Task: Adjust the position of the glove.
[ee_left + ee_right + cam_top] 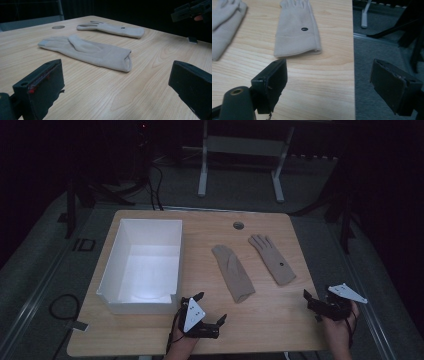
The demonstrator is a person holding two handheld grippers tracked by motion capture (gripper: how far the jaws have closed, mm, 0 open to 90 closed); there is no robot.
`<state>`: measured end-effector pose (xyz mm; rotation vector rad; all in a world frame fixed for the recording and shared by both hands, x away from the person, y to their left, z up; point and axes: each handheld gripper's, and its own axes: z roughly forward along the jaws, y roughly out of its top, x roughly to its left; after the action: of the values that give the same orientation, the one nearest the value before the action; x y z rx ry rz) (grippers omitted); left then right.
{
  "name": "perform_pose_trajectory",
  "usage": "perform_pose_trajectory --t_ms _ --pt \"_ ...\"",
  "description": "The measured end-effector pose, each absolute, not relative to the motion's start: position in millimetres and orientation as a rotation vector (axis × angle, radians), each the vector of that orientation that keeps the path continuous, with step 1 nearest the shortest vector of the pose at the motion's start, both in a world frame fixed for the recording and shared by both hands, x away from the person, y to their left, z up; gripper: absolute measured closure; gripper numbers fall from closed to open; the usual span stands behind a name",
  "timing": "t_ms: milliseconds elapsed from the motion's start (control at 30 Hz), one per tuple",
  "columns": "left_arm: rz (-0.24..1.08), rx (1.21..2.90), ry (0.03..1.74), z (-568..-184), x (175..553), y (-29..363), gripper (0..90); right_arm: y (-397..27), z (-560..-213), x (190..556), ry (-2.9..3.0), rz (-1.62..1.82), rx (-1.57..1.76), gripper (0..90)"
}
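Note:
Two beige gloves lie flat on the wooden table (280, 320). One glove (233, 272) (92, 51) (224, 27) rests near the middle with its cuff toward me. The other glove (272, 259) (117, 29) (297, 32), marked with a small black tag, lies to its right. My left gripper (211, 306) (116, 85) hovers low near the front edge, open and empty, pointing at the middle glove's cuff. At the table's right front corner my right gripper (311, 305) (333, 83) (192, 10) is open and empty, just short of the tagged glove's cuff, with one jaw out past the table edge.
A white open box (145, 265) stands on the left half of the table. A round cable hole (238, 225) (58, 27) sits at the back centre. Grey floor and a white table frame (240, 160) lie beyond; the right table edge (353, 75) drops to carpet.

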<state>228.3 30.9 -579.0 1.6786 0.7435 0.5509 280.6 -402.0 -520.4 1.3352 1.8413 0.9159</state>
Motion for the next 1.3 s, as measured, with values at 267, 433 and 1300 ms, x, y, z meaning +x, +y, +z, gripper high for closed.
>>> perform_pose_trajectory --t_ms 267,433,1300 --pt "0.553 1.684 0.743 -579 228 30 0.3 -398 -504 283 1.85 0.99 1.358 13.1" --pt "0.554 1.683 0.745 -579 228 30 0.3 -394 -491 282 1.846 1.059 1.355 12.9" --pt "0.546 1.695 0.735 -579 229 29 0.4 -350 -434 309 1.948 1.206 1.186 28.9"
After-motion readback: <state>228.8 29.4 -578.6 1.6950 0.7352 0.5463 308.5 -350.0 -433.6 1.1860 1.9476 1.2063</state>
